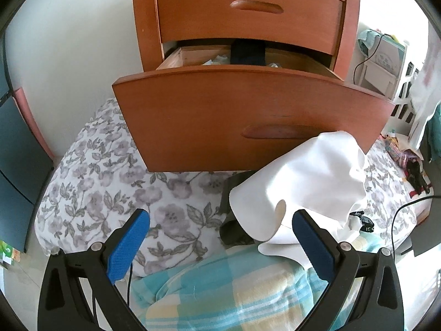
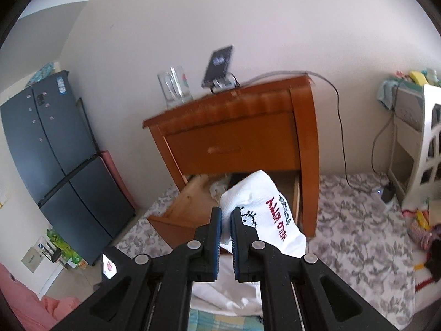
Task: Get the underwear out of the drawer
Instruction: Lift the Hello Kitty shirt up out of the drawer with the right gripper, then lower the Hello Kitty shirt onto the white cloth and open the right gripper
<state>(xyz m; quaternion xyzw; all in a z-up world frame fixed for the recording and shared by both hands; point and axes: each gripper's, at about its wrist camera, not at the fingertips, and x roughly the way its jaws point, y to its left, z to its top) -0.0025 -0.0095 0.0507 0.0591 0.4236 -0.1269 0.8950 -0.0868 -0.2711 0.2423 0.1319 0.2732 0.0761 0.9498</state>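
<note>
**White garment pinched clear of the open drawer**

Blue-padded jaws of the right gripper (image 2: 226, 215) stand almost together, clamped on a fold of the white underwear (image 2: 261, 209), which hangs off the pads in front of the open drawer (image 2: 176, 207) rather than inside it. Red lettering runs along the fabric, upside down to the right wrist camera; it seems to read "HELLO KITTY", with a line of small black print beside it too fine to make out, and a small black figure near the pads.

Left gripper (image 1: 220, 237) is spread wide with nothing between its pads, hovering over a checked blue and yellow blanket (image 1: 220, 298). Just beyond it the white cloth droops in front of the drawer face, and a dark garment (image 1: 231, 220) lies on the floral bedding (image 1: 96, 187) beneath.

Further back, the drawer of the wooden nightstand (image 2: 248, 127) still holds a dark folded item (image 1: 248, 52) and some pale pieces. On top stand a glass mug (image 2: 175, 88) and a propped phone (image 2: 219, 64) with a cable.

As a judgement, the grip takes only a thin fold, so the fabric could slide out with a quick swing. The trailing end could also catch the drawer front.
</note>
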